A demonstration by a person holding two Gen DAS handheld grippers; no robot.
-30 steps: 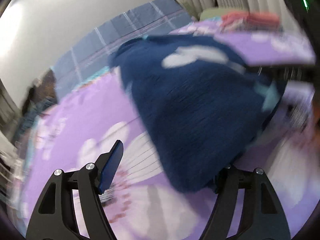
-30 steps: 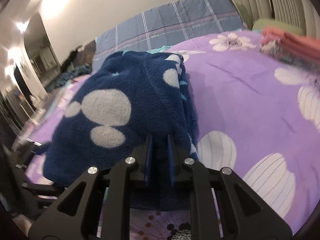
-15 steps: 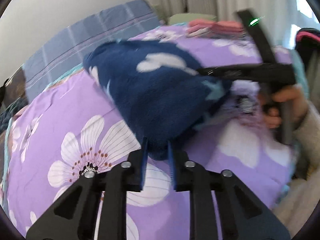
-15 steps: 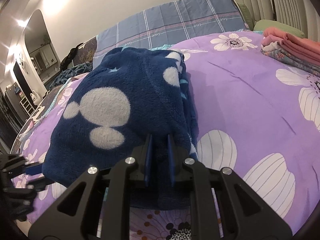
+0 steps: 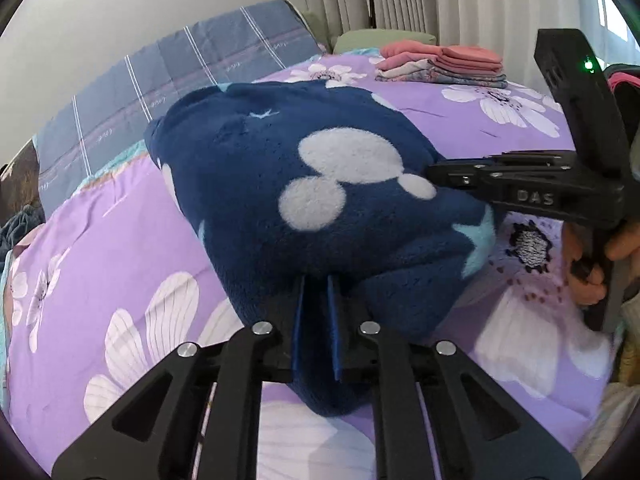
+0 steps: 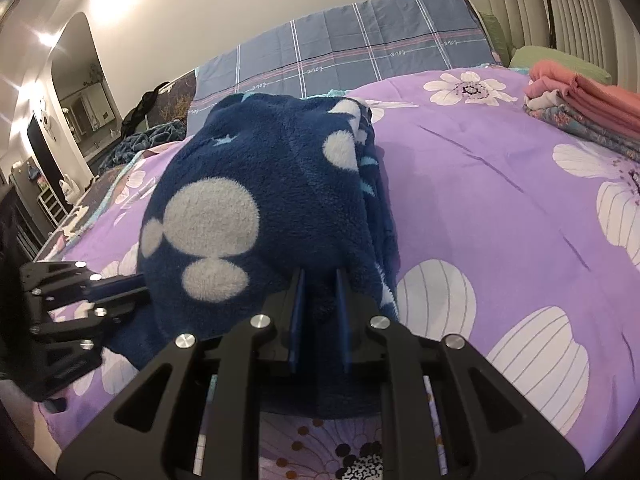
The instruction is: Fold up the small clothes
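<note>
A navy fleece garment with white mouse-head spots (image 5: 320, 208) (image 6: 256, 208) lies folded over on the purple flowered bedspread (image 5: 100, 248) (image 6: 500, 220). My left gripper (image 5: 316, 280) is shut on the garment's near left corner. My right gripper (image 6: 320, 276) is shut on its near right corner. Each gripper shows in the other's view: the right one (image 5: 440, 170) at the garment's right edge, the left one (image 6: 136, 280) at its left edge. The near edge is lifted slightly off the bed.
A stack of folded pink and patterned clothes (image 5: 444, 64) (image 6: 588, 100) sits at the far right of the bed. A blue plaid pillow (image 5: 172, 76) (image 6: 360, 56) lies at the head. A green pillow (image 5: 380, 36) lies beside it. A hand (image 5: 592, 272) holds the right gripper's handle.
My left gripper was open beside the garment a second ago; it has closed on the near left corner. The right gripper stayed shut on its corner. The near edge rose a little.
</note>
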